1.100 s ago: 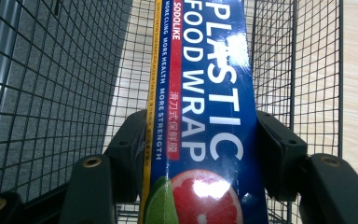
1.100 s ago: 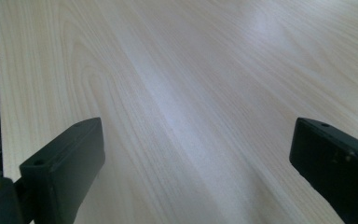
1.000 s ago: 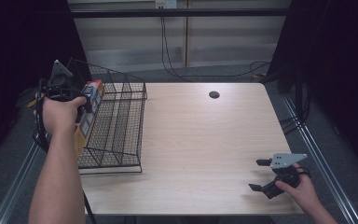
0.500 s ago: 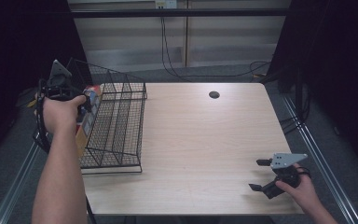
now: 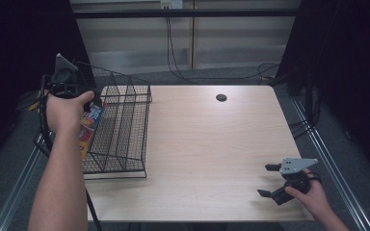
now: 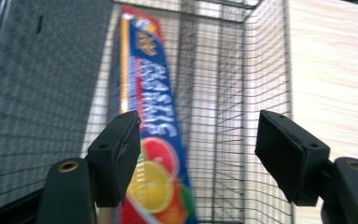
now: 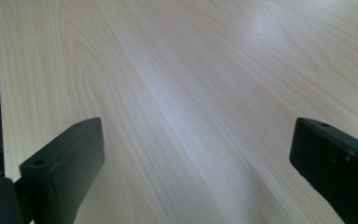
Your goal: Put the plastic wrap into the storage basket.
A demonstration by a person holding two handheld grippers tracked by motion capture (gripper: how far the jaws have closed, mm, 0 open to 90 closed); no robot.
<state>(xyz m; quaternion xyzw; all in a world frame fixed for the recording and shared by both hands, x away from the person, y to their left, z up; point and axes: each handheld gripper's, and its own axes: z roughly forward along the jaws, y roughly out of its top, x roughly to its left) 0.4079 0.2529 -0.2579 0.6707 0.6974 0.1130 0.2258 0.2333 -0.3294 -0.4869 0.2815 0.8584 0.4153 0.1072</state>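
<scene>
Box (image 6: 151, 135) of plastic wrap stands in the wire basket (image 5: 125, 126) at its left wall, long axis running away from the left tool (image 6: 200, 154). Jaws have just been opening; box released. Right tool (image 5: 269, 180) idles agape over the bench (image 5: 212, 144).

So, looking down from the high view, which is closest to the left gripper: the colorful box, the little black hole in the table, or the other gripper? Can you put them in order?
From the left gripper:
1. The colorful box, right beside it, along the wire basket's left side.
2. The black hole, at the table's far middle.
3. The right gripper, at the near right corner.
</scene>
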